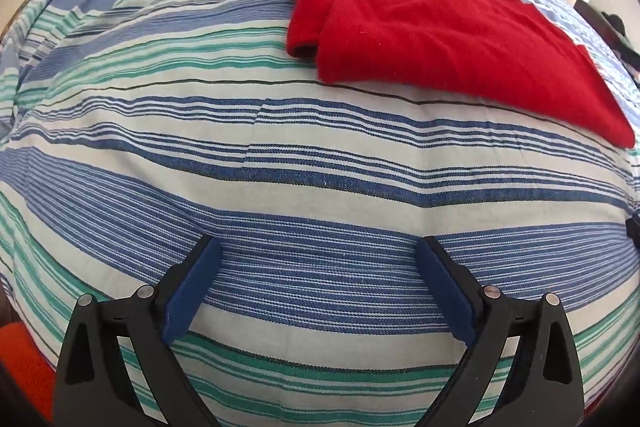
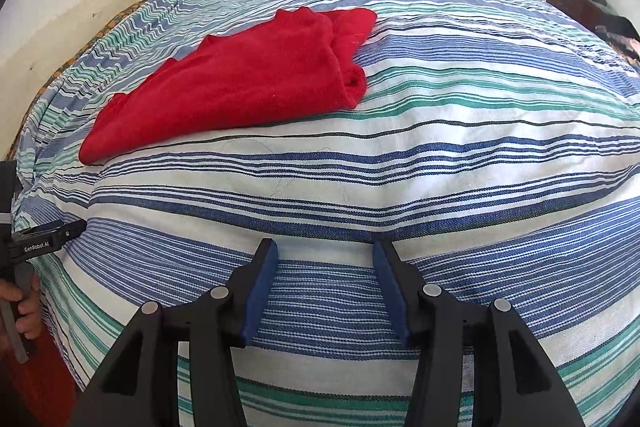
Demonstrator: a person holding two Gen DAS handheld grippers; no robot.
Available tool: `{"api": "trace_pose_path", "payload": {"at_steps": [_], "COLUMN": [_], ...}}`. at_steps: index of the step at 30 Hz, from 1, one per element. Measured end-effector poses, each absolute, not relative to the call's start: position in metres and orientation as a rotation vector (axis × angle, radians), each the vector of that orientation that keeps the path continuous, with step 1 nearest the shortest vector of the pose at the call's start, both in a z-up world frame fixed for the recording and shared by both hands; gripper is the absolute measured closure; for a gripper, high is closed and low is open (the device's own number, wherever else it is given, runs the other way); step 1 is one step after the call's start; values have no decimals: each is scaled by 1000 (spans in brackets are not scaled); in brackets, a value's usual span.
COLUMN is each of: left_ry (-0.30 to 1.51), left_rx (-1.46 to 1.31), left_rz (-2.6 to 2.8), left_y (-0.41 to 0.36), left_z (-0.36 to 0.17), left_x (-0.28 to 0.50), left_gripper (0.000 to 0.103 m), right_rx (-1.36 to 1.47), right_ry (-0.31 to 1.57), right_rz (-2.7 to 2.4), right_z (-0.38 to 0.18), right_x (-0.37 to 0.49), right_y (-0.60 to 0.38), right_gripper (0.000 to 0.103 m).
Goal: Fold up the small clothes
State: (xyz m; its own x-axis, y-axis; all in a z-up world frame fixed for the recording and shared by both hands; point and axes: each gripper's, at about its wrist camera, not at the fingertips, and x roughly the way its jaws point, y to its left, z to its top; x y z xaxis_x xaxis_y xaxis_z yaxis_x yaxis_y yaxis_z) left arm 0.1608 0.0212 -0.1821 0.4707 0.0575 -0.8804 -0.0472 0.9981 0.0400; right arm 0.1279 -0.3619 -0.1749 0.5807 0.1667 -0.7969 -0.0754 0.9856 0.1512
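Both empty claws, left gripper wide and right gripper half-open, face the soft, light red garment mid-bed; pinch its hem corners.

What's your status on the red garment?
Both hand-held grippers, left and right, open, empty. Red garment partly folded on bed. Nothing in the way.

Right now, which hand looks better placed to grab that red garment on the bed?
Probably about even. The red garment lies ahead of both, up-right for the open left gripper, up-left for the open right gripper. Neither touches it; only the striped bedcover lies between their fingers.
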Motion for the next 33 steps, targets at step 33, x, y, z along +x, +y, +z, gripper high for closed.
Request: {"api": "trace_pose_path", "payload": {"at_steps": [33], "left_ry": [1063], "left_rx": [52], "left_rz": [37], "left_y": [17], "left_z": [-184], "left_x": [154], "left_gripper": [3], "right_rx": [65], "right_ry": [1148], "right_rz": [242], "right_z": [-165], "right_x": [251], "right_y": [-336], "right_gripper": [57]}}
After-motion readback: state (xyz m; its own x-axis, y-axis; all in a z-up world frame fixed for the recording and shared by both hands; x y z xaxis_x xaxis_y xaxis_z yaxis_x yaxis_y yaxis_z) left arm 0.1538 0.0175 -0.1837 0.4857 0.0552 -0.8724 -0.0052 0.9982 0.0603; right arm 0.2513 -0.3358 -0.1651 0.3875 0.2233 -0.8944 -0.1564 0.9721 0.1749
